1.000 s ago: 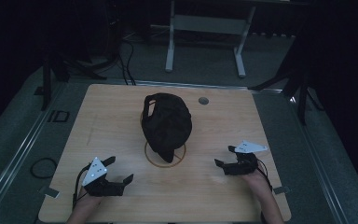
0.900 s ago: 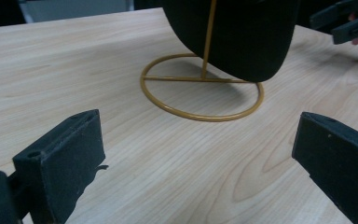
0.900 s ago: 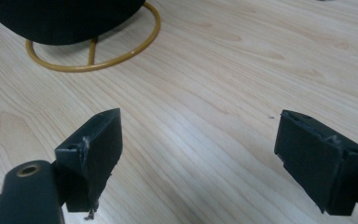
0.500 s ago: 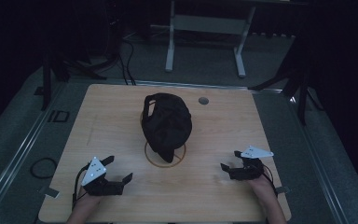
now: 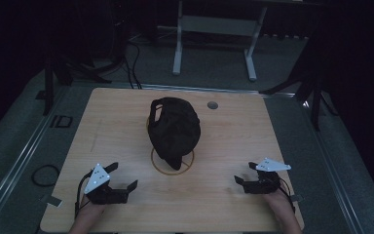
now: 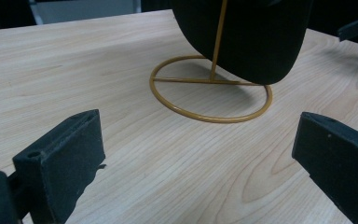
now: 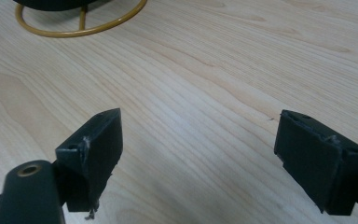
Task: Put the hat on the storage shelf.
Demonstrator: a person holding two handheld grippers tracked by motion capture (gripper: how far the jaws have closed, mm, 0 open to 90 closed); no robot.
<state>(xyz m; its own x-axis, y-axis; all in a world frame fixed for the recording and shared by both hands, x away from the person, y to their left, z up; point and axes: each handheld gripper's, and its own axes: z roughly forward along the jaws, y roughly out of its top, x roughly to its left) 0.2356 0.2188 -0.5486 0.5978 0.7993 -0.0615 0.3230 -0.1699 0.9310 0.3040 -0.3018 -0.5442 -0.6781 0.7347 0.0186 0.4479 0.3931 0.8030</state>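
Near bottom left of the high view: left gripper, held in a hand, fingers spread wide, nothing between them, low over the pale wood worktop. In the left gripper view, both black fingers far apart at the lower corners of the frame, bare wood grain between.

Near bottom right of the high view: right gripper, held in the other hand, grey three-cornered plate on top, fingers likewise wide and empty. In the right gripper view, two black fingers wide apart at the lower left and lower right, plain worktop between.

Centre of the high view, farther in: black helmet-like object perched on a thin yellow wire stand, round base ring flat on the worktop, well apart from both grippers. In the left gripper view, same ring at upper centre with an upright wire rising into the black mass. In the right gripper view, an arc of the ring at the upper left.

Beyond, toward upper right of the worktop: small round grey grommet. Farthest, top of the frame: grey floor, white frame legs, dark cables.
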